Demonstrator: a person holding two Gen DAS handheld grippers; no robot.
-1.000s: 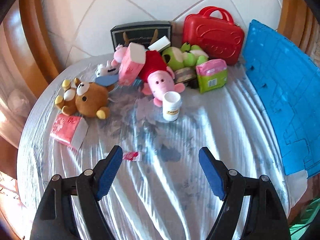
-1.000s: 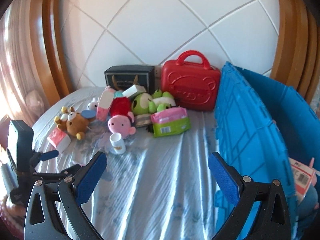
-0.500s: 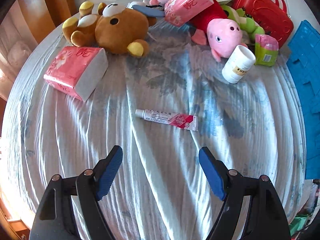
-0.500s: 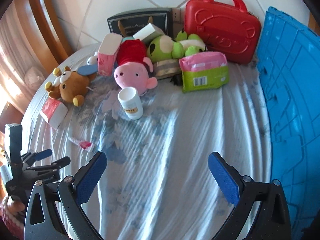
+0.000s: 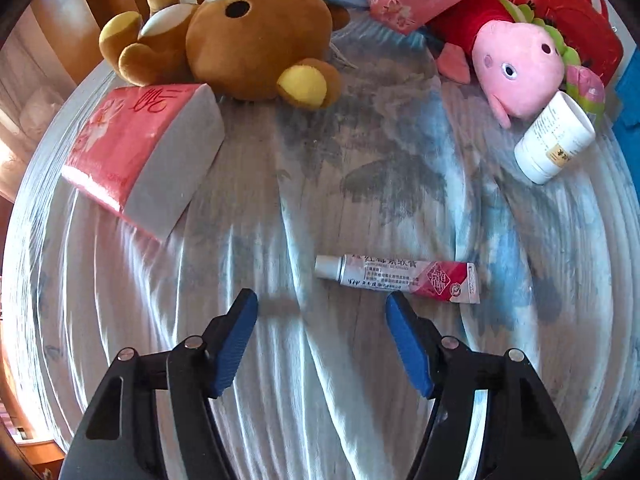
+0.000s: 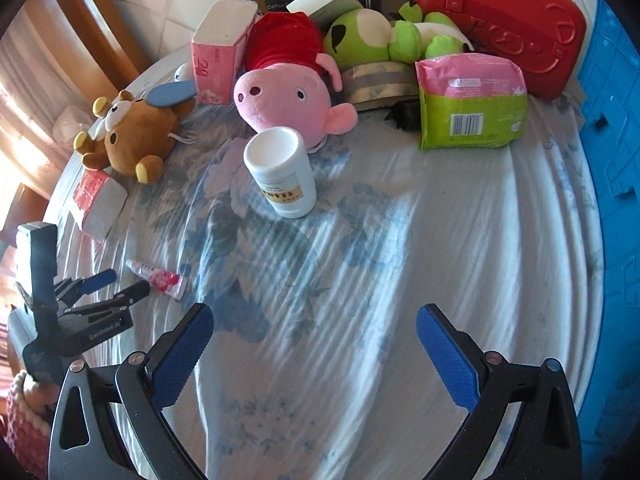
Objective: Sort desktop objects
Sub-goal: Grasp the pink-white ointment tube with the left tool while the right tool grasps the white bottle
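Three plush toys [image 6: 288, 92], two tissue packs [image 5: 140, 152].

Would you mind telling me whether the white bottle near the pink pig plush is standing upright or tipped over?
Upright. The white bottle stands on its base on the tablecloth, round top facing up, just in front of the pink pig plush.

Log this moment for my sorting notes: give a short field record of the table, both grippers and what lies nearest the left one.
surface: round table under a blue-flowered cloth
left gripper: jaws closing, nothing between them
nearest item: ointment tube, lying flat just beyond the fingertips
right gripper: open, empty
ahead of it: white bottle, upright
far side: pink pig plush, brown bear plush
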